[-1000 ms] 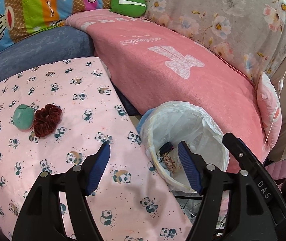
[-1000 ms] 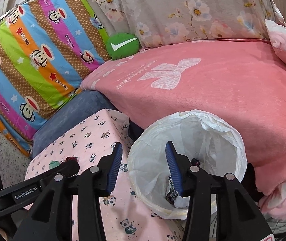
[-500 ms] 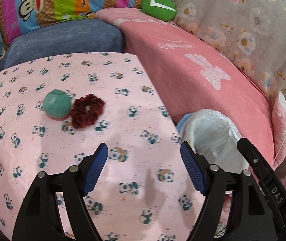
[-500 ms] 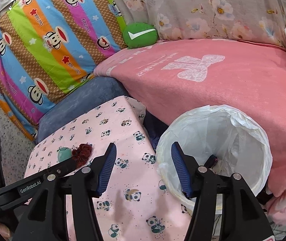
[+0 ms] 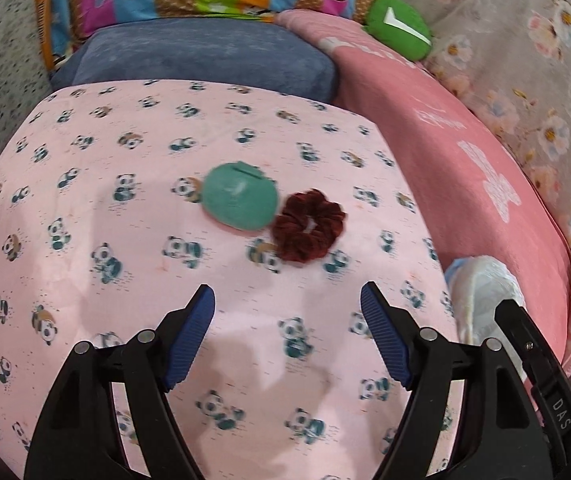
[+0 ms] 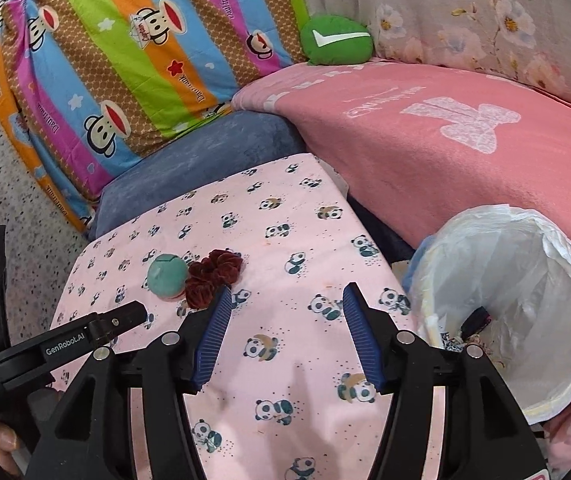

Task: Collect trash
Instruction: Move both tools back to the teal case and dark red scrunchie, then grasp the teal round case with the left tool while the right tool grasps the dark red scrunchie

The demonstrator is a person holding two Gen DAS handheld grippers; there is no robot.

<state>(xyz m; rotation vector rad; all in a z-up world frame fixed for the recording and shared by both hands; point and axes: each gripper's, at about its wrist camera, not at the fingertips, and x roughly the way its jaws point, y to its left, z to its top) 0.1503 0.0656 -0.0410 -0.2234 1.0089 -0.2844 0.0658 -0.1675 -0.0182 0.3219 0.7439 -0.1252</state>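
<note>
Two views, both looking down on one pink panda-print cloth [image 5: 133, 208] that fills the centre and lower part of each frame. Behind it, upper frame: one pink blanket [image 6: 425, 148] across the right, one striped monkey-print cushion [image 6: 125, 68] upper left, one blue cushion [image 5: 205, 58] between them, one floral cover [image 5: 525, 80] upper right, one small green cushion [image 6: 335, 42] with a white tick.

Bin: one, white-lined [image 6: 557, 280], lower right. Right wrist view shows its open mouth and trash lying in the bottom, including a dark scrap [image 6: 475, 318]. Left wrist view catches only a sliver of the liner rim [image 5: 481, 284] at right edge; inside not visible.

Loose items on the cloth, two, touching each other: one round green piece [image 5: 239, 196] and one dark red scrunchie [image 5: 307, 230] on its right. Left view has them mid-frame, well ahead of the fingertips. Right view has them left of centre, scrunchie just beside the left pad.

Grippers: two. Left gripper [image 5: 287, 336], jaws wide apart over bare cloth, nothing between them. Right gripper [image 6: 285, 332], jaws have just been opening, now apart, only cloth between. Right view alone shows the left gripper's black body at lower left, and a fingertip [image 6: 3, 438] at the bottom left edge.
</note>
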